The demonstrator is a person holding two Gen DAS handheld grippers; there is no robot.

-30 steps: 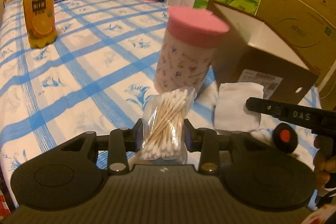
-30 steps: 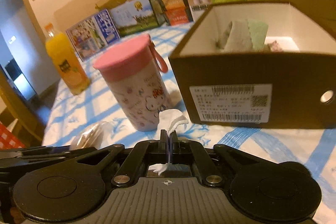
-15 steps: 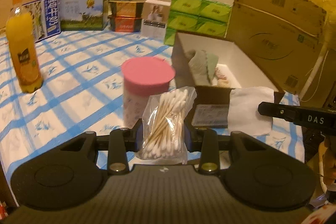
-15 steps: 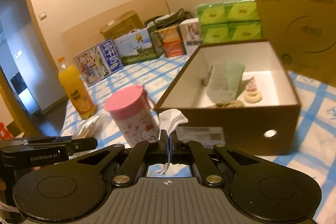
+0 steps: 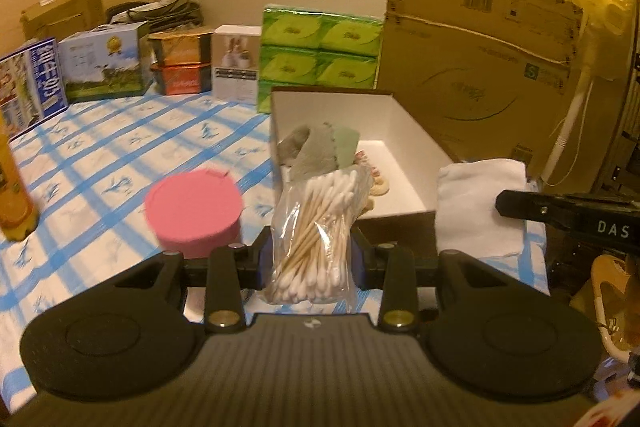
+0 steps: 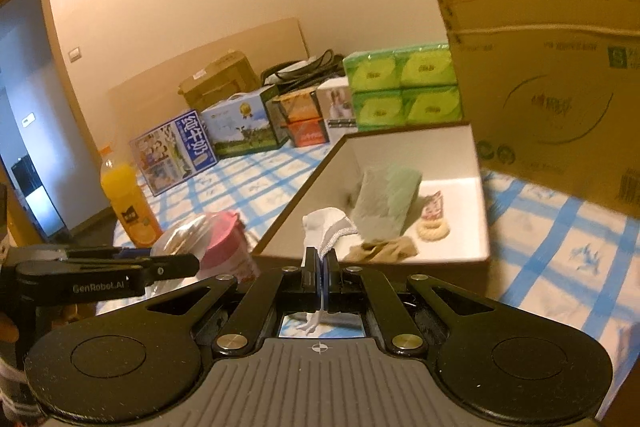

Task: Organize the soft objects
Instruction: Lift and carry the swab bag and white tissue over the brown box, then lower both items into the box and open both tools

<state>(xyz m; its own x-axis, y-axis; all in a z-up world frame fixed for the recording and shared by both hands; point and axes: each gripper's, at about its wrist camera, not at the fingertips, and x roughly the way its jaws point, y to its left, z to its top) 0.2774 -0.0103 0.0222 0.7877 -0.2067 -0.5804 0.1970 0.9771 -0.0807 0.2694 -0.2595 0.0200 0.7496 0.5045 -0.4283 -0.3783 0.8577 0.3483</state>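
Observation:
My left gripper is shut on a clear bag of cotton swabs, held in the air just before the near wall of the open brown box. My right gripper is shut on a white cloth, which hangs at the right in the left wrist view. It is held above the box's near edge. Inside the box lie a grey-green towel, a tan cloth and a small ring-shaped item.
A pink-lidded cup stands left of the box. An orange juice bottle stands further left. Green tissue packs, cartons and a large cardboard sheet line the back of the blue-checked surface.
Both grippers have risen with their loads and moved toward the box, so its inside now shows from above. The cup and bottle have dropped lower and to the left in the views.

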